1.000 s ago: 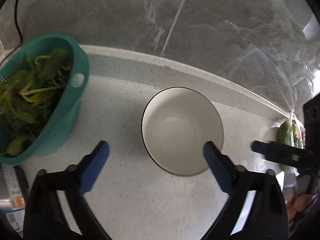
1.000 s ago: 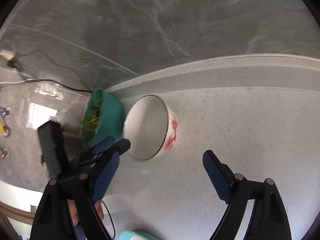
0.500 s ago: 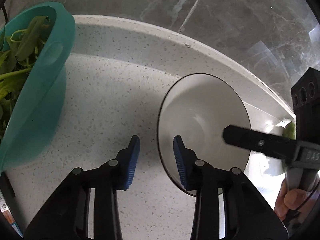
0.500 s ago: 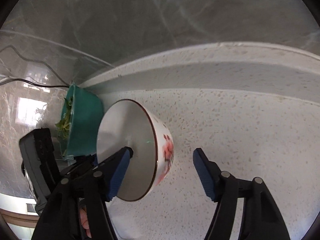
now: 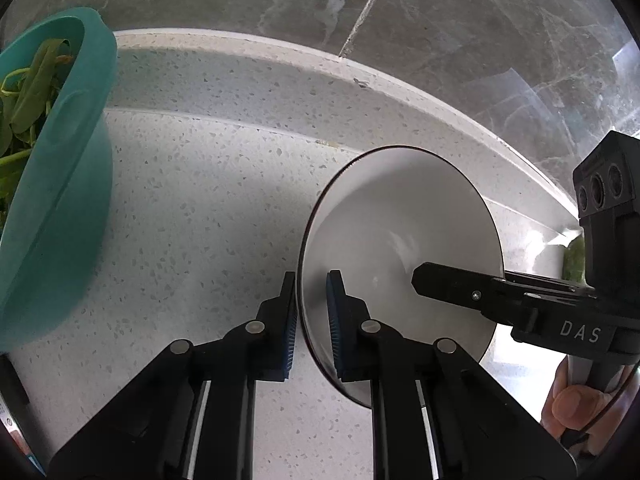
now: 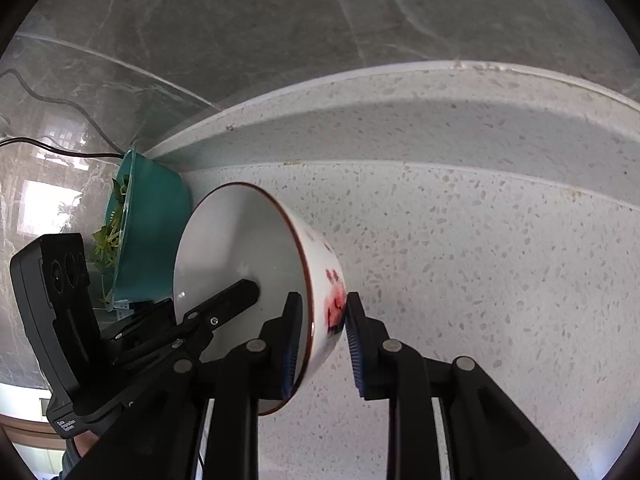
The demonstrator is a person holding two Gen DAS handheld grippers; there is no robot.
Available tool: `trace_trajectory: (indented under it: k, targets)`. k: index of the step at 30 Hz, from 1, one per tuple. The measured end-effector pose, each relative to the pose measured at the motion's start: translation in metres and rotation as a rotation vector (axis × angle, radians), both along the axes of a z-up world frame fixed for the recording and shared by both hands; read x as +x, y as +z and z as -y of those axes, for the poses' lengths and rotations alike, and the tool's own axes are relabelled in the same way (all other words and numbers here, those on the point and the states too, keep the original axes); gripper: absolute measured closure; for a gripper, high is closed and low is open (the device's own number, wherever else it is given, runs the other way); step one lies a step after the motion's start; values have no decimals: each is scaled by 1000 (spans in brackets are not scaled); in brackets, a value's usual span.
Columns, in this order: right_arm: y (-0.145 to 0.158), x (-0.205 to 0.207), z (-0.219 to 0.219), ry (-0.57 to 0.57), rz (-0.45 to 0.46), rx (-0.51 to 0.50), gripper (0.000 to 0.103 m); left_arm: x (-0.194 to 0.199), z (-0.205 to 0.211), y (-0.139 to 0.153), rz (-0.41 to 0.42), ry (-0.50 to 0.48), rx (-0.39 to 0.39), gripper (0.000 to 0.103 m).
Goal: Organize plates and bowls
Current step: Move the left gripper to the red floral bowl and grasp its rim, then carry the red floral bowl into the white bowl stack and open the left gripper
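Note:
A white bowl (image 5: 400, 240) with a dark rim and red flower print on its outside (image 6: 320, 280) is near the speckled countertop. My left gripper (image 5: 312, 320) is shut on its left rim, one finger inside and one outside. My right gripper (image 6: 320, 328) is shut on the opposite rim, one finger inside, one on the flowered wall. Each gripper's inner finger shows in the other's view.
A teal basin (image 5: 60, 184) of green leaves stands at the left by the wall; it also shows in the right wrist view (image 6: 156, 224). A raised counter ledge (image 5: 280, 68) runs along the grey marble backsplash. A black cable (image 6: 60, 152) hangs on the wall.
Both grippers moved in on the bowl and closed on its rim from opposite sides. One second ago both were wide open and further off.

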State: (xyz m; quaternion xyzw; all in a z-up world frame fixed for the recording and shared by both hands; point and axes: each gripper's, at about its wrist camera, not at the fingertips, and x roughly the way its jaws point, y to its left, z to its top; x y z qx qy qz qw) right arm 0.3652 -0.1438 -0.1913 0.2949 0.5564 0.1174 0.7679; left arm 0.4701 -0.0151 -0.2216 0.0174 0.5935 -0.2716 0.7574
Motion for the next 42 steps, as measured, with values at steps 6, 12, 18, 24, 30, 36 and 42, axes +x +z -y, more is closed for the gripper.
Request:
trace_trajectory:
  k: [6, 12, 18, 24, 30, 36, 42]
  targets:
    - [11, -16, 7, -6, 19, -11, 78, -19, -1, 15, 13, -22, 3, 91]
    - [20, -46, 23, -53, 23, 6, 78, -43, 10, 26, 4, -55, -7, 91]
    - [36, -95, 44, -114, 38, 8, 78, -85, 30, 48, 7, -126, -28, 91]
    - [53, -172, 69, -206, 59, -1, 78, -154, 59, 69, 9, -245, -66, 91]
    - [61, -254, 89, -322, 64, -2, 77, -228, 84, 87, 1, -379, -82, 91]
    - [71, -342, 106, -419, 72, -14, 76, -317, 109, 103, -23, -529, -107, 91]
    - [64, -418, 118, -451, 69, -5, 75, -405, 124, 105, -37, -618, -86, 90]
